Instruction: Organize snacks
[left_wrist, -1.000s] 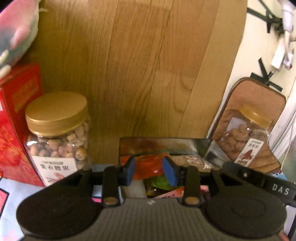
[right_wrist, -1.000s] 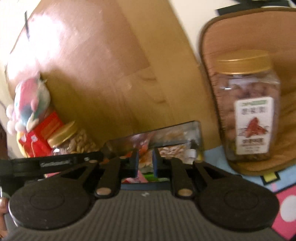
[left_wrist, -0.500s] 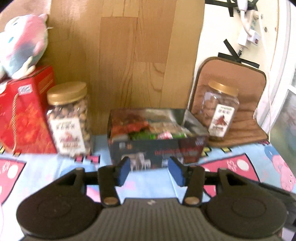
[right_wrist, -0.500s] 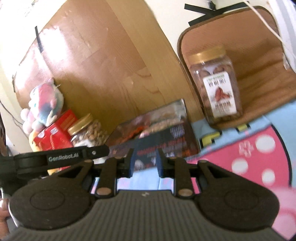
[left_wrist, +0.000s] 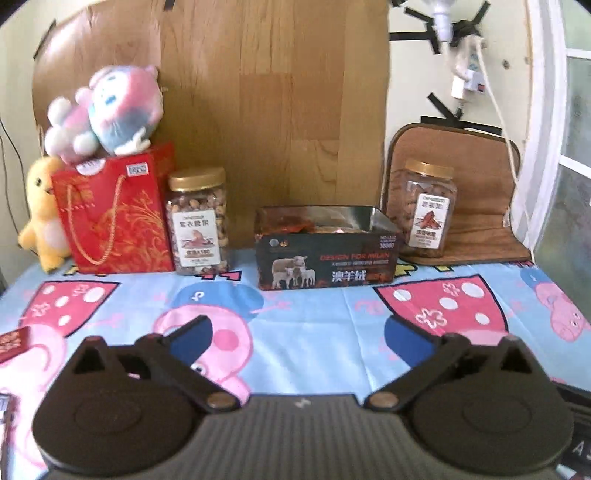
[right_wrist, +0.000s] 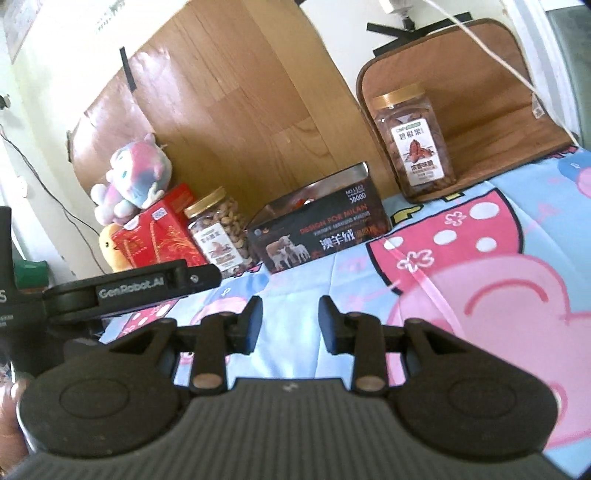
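A dark box (left_wrist: 327, 266) with a sheep picture stands at the back of the cartoon tablecloth and holds snack packets; the right wrist view shows the box (right_wrist: 317, 236) too. A gold-lidded nut jar (left_wrist: 197, 221) stands left of it, and a second jar (left_wrist: 426, 210) stands right of it on a brown cushion. A small red packet (left_wrist: 13, 341) lies at the cloth's left edge. My left gripper (left_wrist: 304, 334) hovers well short of the box, its jaws opening wide with nothing between them. My right gripper (right_wrist: 290, 317) is also back from the box, jaws opening and holding nothing.
A red gift bag (left_wrist: 114, 210) with a pink plush toy (left_wrist: 107, 114) on top stands far left, beside a yellow plush (left_wrist: 44, 210). A wooden board (left_wrist: 273, 110) leans behind. The left device's black casing (right_wrist: 133, 288) crosses the right view. A hand (right_wrist: 9, 406) shows at its edge.
Both grippers have drawn back from the box, which was right at their fingertips and now stands far off. The jaws of both have spread, the left far wider.
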